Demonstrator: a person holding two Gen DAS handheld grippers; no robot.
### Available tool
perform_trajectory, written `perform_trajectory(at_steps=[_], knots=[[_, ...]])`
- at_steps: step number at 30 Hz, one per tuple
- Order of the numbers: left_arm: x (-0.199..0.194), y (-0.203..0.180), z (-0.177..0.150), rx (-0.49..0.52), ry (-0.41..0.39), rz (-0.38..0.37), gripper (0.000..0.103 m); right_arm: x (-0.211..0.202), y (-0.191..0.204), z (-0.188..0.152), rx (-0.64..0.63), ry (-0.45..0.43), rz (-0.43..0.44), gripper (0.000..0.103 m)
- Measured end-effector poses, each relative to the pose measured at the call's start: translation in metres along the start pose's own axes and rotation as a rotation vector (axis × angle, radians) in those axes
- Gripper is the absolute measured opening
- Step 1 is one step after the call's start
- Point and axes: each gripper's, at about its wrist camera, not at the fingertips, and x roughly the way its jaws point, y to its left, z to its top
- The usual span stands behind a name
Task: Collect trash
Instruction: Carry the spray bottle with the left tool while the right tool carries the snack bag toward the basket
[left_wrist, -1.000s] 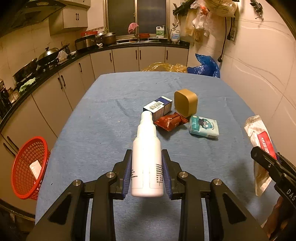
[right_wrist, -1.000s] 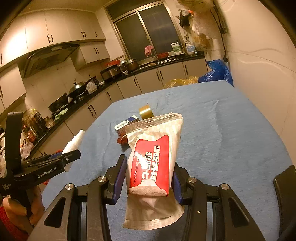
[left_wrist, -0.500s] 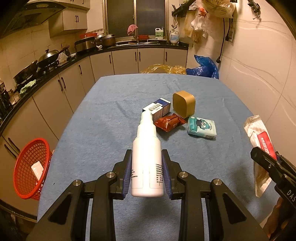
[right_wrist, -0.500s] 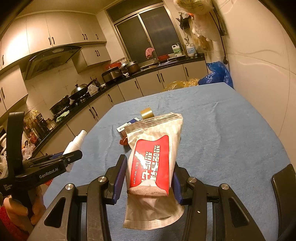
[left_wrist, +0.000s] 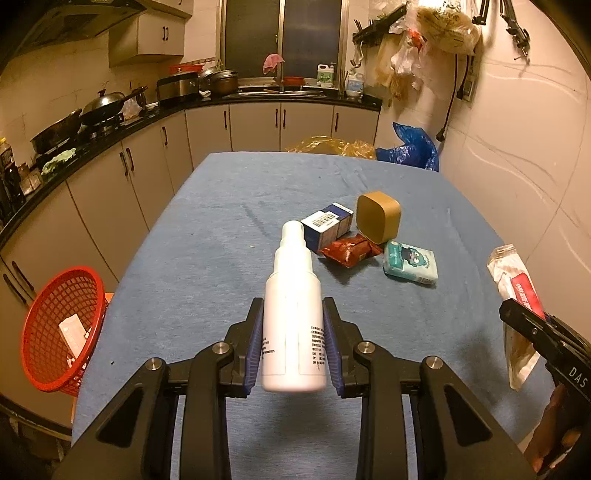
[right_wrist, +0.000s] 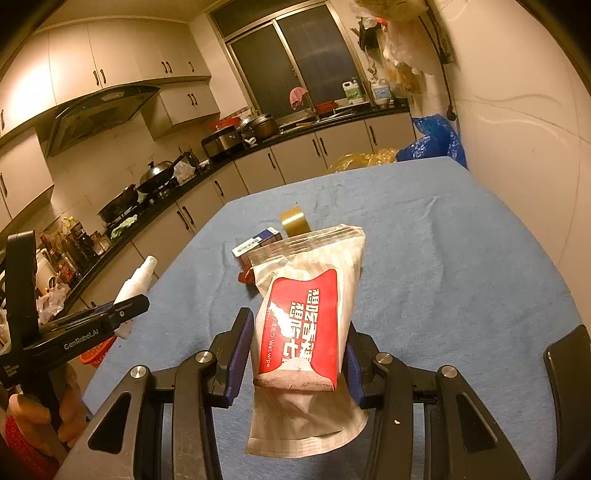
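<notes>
— White plastic, that spray bottle (left_wrist: 293, 314); the left gripper (left_wrist: 293, 349) has it clamped between its blue pads, nozzle pointing away, held above the blue-clothed table (left_wrist: 207, 229).
— And the right gripper (right_wrist: 295, 363)?
— Clamped on a striped wet-wipe pouch (right_wrist: 306, 325) with a red label, also lifted off the cloth.
— What lies on the table?
— Near the middle, a clump: a blue-and-white box (left_wrist: 327, 223), a tan square-faced cup (left_wrist: 378, 219) on its side, a red wrapper (left_wrist: 349, 251) touching both, and a teal tissue pack (left_wrist: 410, 262) just beside them.
— Any bin?
— A red mesh basket (left_wrist: 55, 328) stands off the table's left edge, with a white scrap inside.
</notes>
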Motion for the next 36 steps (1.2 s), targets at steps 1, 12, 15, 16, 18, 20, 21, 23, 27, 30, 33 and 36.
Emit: perform_trajectory(at_steps=[1, 12, 15, 16, 18, 20, 21, 23, 27, 30, 33, 36], knots=[[0.0, 0.003, 0.0, -0.004, -0.003, -0.002, 0.029, 0.001, 0.002, 0.001, -0.002, 0.003, 0.005, 0.048], [-0.007, 0.05, -0.009, -0.064, -0.039, 0.007, 0.029, 0.044, 0.061, 0.013, -0.098, 0.083, 0.076, 0.048], [-0.008, 0.073, -0.01, -0.097, -0.044, 0.018, 0.029, 0.062, 0.08, 0.014, -0.113, 0.123, 0.113, 0.048], [-0.008, 0.079, -0.01, -0.105, -0.045, 0.021, 0.029, 0.07, 0.087, 0.014, -0.122, 0.139, 0.119, 0.048], [-0.009, 0.097, -0.011, -0.134, -0.048, 0.031, 0.029, 0.082, 0.099, 0.012, -0.138, 0.163, 0.13, 0.048], [-0.009, 0.112, -0.011, -0.157, -0.053, 0.04, 0.029, 0.091, 0.112, 0.013, -0.158, 0.179, 0.143, 0.048], [-0.01, 0.12, -0.011, -0.169, -0.057, 0.044, 0.029, 0.096, 0.12, 0.013, -0.172, 0.186, 0.152, 0.048], [-0.013, 0.132, -0.011, -0.184, -0.065, 0.051, 0.029, 0.102, 0.132, 0.014, -0.193, 0.195, 0.162, 0.048], [-0.017, 0.16, -0.01, -0.225, -0.083, 0.074, 0.029, 0.115, 0.156, 0.016, -0.235, 0.221, 0.198, 0.048], [-0.02, 0.179, -0.011, -0.25, -0.093, 0.099, 0.029, 0.124, 0.171, 0.018, -0.252, 0.241, 0.222, 0.048], [-0.022, 0.196, -0.011, -0.271, -0.095, 0.119, 0.029, 0.132, 0.188, 0.02, -0.272, 0.256, 0.248, 0.048], [-0.024, 0.213, -0.014, -0.296, -0.098, 0.147, 0.029, 0.139, 0.207, 0.023, -0.288, 0.263, 0.275, 0.048]])
